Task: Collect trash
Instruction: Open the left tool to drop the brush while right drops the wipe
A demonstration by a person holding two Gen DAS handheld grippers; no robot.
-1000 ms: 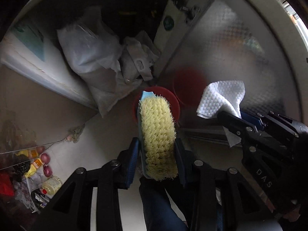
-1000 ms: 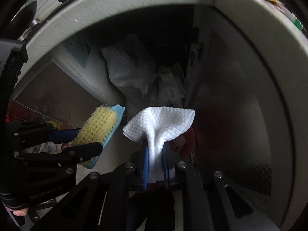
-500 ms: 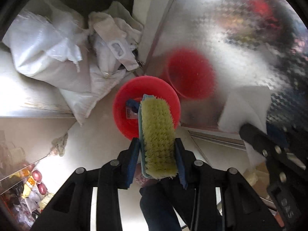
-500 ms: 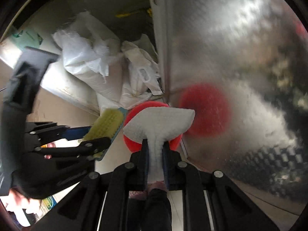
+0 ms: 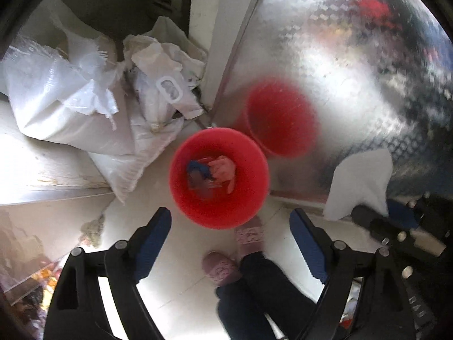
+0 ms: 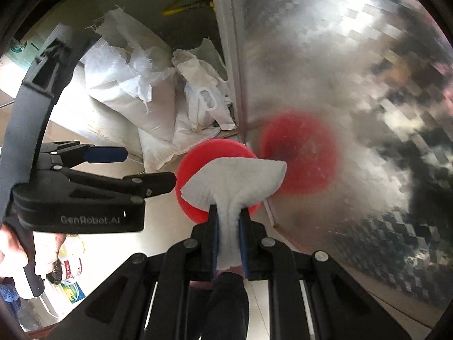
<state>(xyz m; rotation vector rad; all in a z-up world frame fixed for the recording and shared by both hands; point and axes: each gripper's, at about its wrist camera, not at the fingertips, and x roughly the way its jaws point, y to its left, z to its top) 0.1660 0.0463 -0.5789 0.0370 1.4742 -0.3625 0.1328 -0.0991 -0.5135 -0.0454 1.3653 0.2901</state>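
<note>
Left gripper (image 5: 230,226) hangs with its jaws spread wide and empty right over the red bin (image 5: 181,187); they've just been opening, and the brush it had half a second ago is gone. At 3 o'clock from it, the right gripper (image 6: 228,221) pinches the white wipe (image 6: 235,181), whose long axis runs toward 12 o'clock, fanning out over the bin's rim.

Bucket (image 5: 198,206) on floor (image 5: 175,283); sacks (image 5: 70,107) left; metal panel (image 5: 339,56) right.
</note>
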